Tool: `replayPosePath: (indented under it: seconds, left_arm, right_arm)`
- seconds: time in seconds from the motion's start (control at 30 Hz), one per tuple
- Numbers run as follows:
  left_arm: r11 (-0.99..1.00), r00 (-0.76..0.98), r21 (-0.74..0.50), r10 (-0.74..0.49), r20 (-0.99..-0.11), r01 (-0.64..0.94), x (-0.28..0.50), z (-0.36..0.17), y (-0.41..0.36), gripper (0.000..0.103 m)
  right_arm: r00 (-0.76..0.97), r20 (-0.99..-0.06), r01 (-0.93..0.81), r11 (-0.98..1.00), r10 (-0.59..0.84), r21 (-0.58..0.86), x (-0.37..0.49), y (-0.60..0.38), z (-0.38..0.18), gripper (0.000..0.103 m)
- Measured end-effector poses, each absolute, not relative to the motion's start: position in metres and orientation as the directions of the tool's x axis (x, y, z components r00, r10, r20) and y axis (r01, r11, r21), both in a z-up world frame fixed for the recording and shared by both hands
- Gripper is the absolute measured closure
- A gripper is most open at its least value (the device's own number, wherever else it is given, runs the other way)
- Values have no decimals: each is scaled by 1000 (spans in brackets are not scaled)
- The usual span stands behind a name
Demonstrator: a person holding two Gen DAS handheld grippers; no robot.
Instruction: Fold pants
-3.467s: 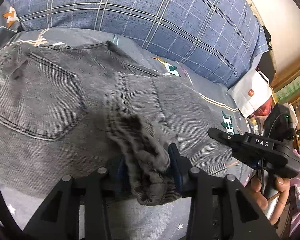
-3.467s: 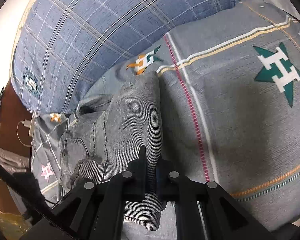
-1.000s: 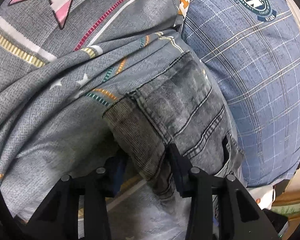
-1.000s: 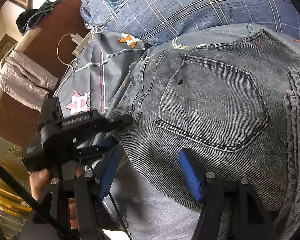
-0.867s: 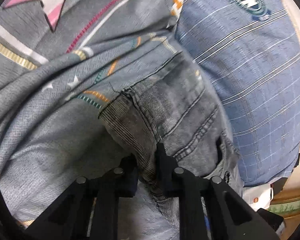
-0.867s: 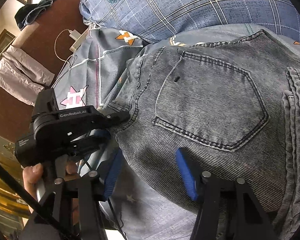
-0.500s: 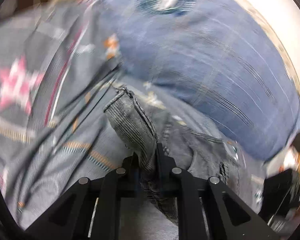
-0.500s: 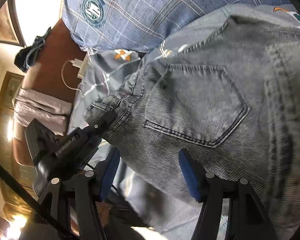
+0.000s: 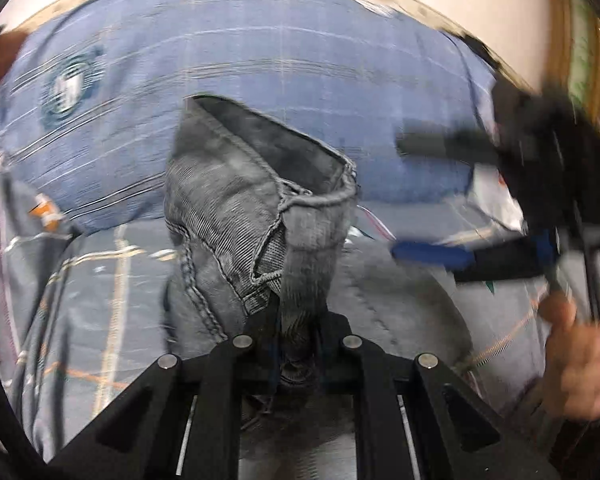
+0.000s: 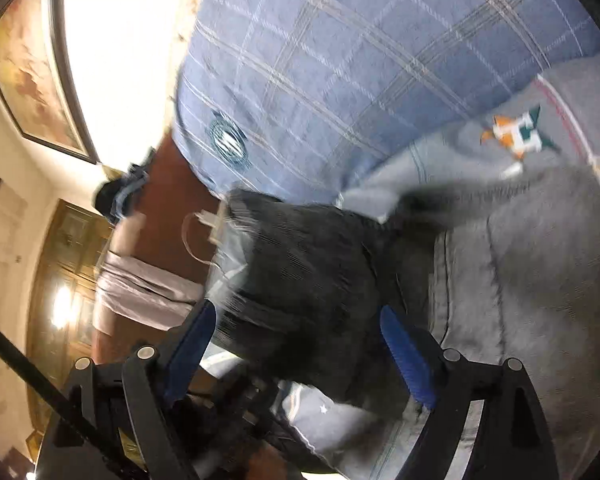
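Note:
The grey denim pants (image 9: 256, 216) hang lifted from my left gripper (image 9: 298, 328), which is shut on their waistband edge. The raised part stands upright above the bed. In the right wrist view the pants (image 10: 520, 280) lie on the bed, with the lifted dark flap (image 10: 300, 280) in front. My right gripper (image 10: 296, 344) is open, its blue pads wide apart on either side of that flap, holding nothing. It also shows blurred in the left wrist view (image 9: 432, 254), to the right of the pants.
A large blue plaid pillow (image 9: 260, 60) lies behind the pants. The grey bedsheet (image 9: 80, 280) with star prints covers the bed. A brown headboard (image 10: 168, 208), a cable and a framed picture (image 10: 28, 68) are at the left in the right wrist view.
My left gripper closed on the waistband edge and lifted it up off the bed, swinging toward the right. My right gripper stayed open and tilted upward.

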State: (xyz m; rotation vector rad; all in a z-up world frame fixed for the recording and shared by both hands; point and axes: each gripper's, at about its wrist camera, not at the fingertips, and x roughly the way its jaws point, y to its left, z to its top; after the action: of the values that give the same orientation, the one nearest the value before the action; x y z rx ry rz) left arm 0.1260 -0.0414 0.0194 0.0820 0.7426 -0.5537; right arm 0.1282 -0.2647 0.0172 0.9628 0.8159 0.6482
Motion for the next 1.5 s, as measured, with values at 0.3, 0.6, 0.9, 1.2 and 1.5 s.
replayPosePath:
  seconds: [0.3, 0.6, 0.9, 1.2, 1.5]
  left_arm:
    - [789, 519, -11, -414, -747, 614, 106, -9, -116, 91]
    - [721, 459, -4, -444, -770, 693, 94, -2, -157, 87]
    - [669, 284, -220, -559, -779, 710, 97, -20, -125, 63]
    - [722, 324, -350, -616, -718, 597, 115, -18, -53, 59]
    - [724, 301, -384, -622, -723, 572, 119, -45, -64, 59]
  right_arm:
    - [493, -554, 83, 598, 671, 797, 138, -291, -23, 67]
    - [474, -672, 95, 725, 569, 682, 123, -320, 0, 81]
    - [364, -814, 235, 801, 452, 550, 131, -340, -50, 76]
    - [386, -767, 241, 746, 513, 620, 121, -336, -49, 44]
    - [516, -656, 115, 715, 550, 690, 85, -310, -28, 49]
